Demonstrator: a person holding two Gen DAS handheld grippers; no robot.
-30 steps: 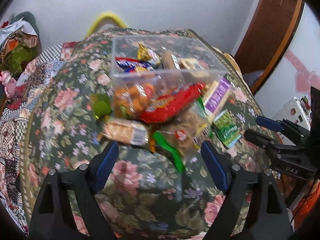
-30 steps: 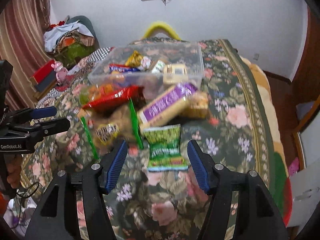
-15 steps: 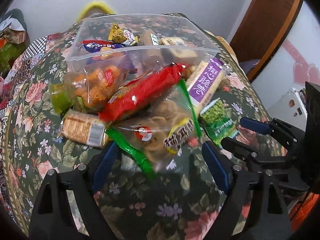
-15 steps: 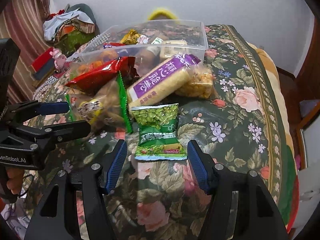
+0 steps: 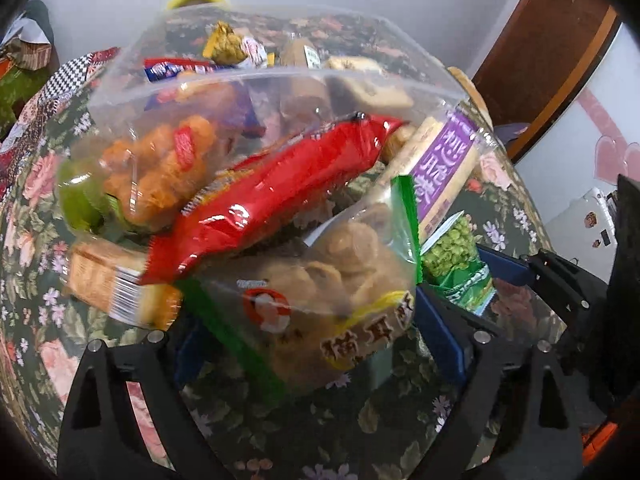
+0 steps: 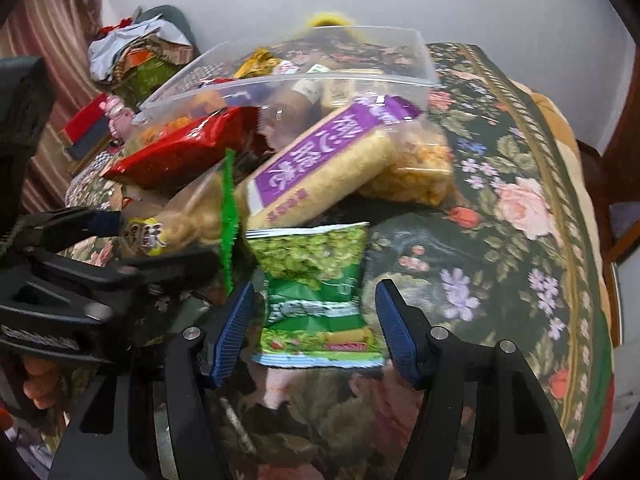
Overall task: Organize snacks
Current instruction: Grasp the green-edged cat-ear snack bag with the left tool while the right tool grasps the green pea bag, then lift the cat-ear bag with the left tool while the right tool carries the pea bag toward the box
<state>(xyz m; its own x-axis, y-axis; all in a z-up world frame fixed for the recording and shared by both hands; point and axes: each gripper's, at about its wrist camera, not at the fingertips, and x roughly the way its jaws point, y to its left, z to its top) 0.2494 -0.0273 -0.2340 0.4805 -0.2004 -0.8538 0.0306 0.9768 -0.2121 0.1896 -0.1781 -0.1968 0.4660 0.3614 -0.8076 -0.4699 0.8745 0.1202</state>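
A clear plastic bin [image 5: 280, 76] stands on the flowered cloth [image 6: 520, 208], with small wrapped snacks inside it, and the rest of the snacks lie heaped against its near wall. A red packet [image 5: 272, 196] leans on that wall, with a purple-labelled rice cracker pack [image 6: 320, 168] just beside it and a bag of orange puffs [image 5: 160, 168] at the bin's near left corner. In front of the bin, nearest the left camera, lies a clear bag of brown biscuits [image 5: 332, 280] with green edges. The left gripper [image 5: 316, 344] straddles this bag; its jaws have just been opening and stand wide, the pads on either side of the bag and not pressing it. Further from the bin, a green pea packet [image 6: 316, 288] lies flat on the cloth. The right gripper [image 6: 316, 332] hangs over it with jaws apart, one blue pad on each side, neither touching the packet.
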